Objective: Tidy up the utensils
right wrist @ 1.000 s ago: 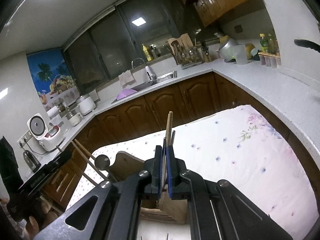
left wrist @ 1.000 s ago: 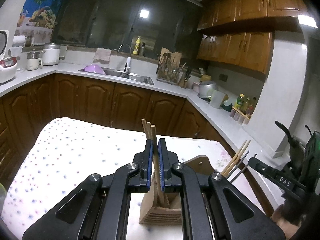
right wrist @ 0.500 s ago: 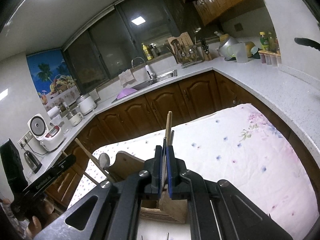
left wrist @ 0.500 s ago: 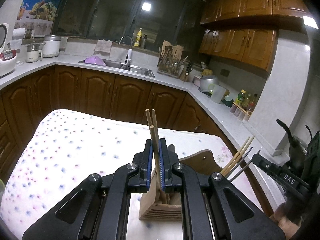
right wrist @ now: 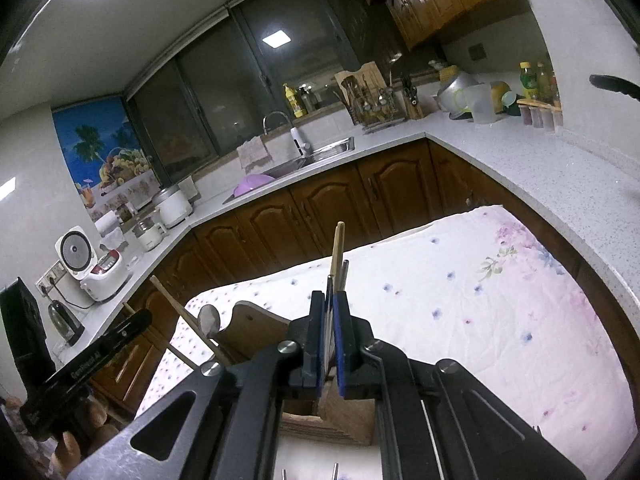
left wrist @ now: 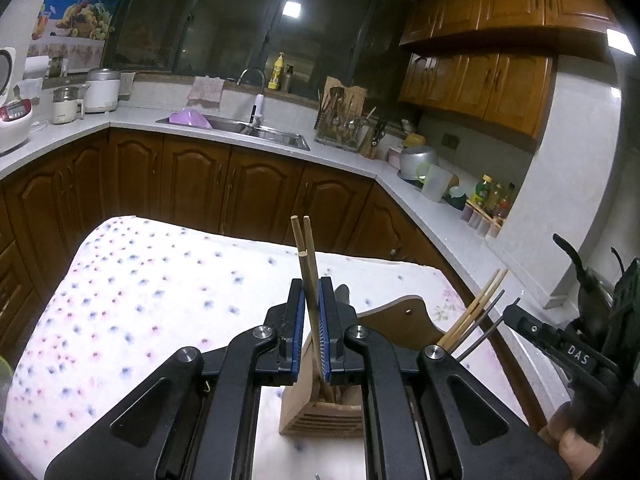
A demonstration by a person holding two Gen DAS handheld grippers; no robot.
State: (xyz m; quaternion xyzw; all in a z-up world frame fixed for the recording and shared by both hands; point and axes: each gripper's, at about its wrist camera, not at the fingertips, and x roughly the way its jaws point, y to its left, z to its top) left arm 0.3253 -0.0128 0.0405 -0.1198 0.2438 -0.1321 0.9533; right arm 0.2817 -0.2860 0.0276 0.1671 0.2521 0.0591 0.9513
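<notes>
Left gripper (left wrist: 311, 332) is clamped on wooden chopsticks (left wrist: 307, 264) over the wooden holder (left wrist: 320, 408) on the flowery surface (left wrist: 140, 288). Right gripper (right wrist: 330, 340), jaws just easing apart, pinches chopsticks (right wrist: 338, 256) and metal utensils. Next: drop them into slots.

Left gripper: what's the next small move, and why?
Probably open the left gripper to release: its wooden chopsticks are clamped between the pads, and their lower ends already appear to reach inside the wooden holder.
</notes>
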